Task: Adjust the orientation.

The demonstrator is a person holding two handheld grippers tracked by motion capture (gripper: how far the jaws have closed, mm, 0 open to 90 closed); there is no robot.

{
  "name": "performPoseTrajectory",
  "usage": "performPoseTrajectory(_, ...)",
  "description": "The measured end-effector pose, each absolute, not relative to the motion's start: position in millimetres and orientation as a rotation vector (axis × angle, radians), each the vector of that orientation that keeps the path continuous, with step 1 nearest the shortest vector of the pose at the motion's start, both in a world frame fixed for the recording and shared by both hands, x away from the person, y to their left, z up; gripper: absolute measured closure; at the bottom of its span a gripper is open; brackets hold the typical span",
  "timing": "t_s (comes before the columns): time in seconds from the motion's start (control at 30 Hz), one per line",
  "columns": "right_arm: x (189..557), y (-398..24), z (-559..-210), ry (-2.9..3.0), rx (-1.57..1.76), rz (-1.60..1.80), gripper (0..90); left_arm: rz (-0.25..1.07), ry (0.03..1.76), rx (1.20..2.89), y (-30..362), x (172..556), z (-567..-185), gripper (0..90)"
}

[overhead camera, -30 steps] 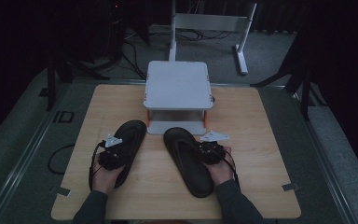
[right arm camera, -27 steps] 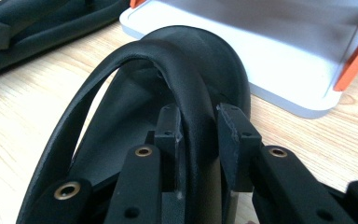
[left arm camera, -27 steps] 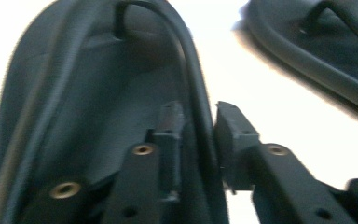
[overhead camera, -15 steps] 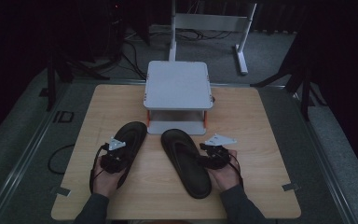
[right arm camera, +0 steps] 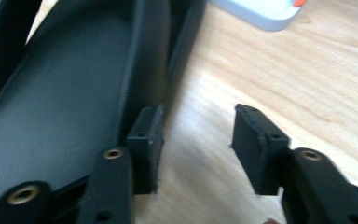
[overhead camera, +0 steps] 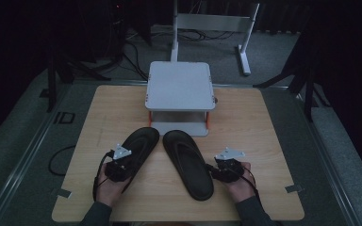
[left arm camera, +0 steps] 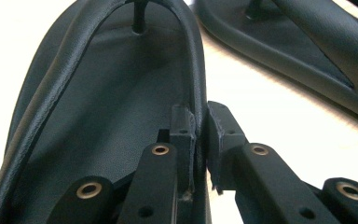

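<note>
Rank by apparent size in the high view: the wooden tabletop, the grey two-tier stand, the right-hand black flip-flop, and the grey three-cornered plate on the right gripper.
1. Light wooden tabletop
2. Grey two-tier metal stand
3. Right-hand black rubber flip-flop
4. Grey three-cornered plate on the right gripper

The gaps are wide, so nearness to the camera does not upset this order.

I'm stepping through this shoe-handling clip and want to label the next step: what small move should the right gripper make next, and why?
Probably re-close on the right flip-flop's edge. The left gripper is shut on the left flip-flop's strap, while the right gripper, whose jaws have just been closing, stands open with bare table between the pads, beside the sole.
</note>
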State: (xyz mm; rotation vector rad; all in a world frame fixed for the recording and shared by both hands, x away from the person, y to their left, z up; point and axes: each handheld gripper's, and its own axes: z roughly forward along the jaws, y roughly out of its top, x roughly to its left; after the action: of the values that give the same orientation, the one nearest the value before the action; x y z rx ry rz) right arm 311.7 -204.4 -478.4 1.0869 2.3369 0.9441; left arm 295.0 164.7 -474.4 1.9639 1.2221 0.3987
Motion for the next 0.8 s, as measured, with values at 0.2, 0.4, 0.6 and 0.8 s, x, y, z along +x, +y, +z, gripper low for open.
performPoseTrajectory(0.2,302,-192,-478,2.404,1.011,0.967,52.4,0.393,1.197,1.981,158,295,-474,78.1)
performPoseTrajectory(0.4,289,-175,-481,2.488,0.895,1.000,50.7,0.370,1.166,2.001,153,293,-474,77.8)
performPoseTrajectory(0.6,277,-148,-481,2.560,0.761,1.023,47.6,0.347,1.136,2.014,150,292,-473,73.2)
performPoseTrajectory(0.8,274,-124,-482,2.589,0.693,1.034,47.6,0.337,1.116,1.932,159,288,-466,62.6)
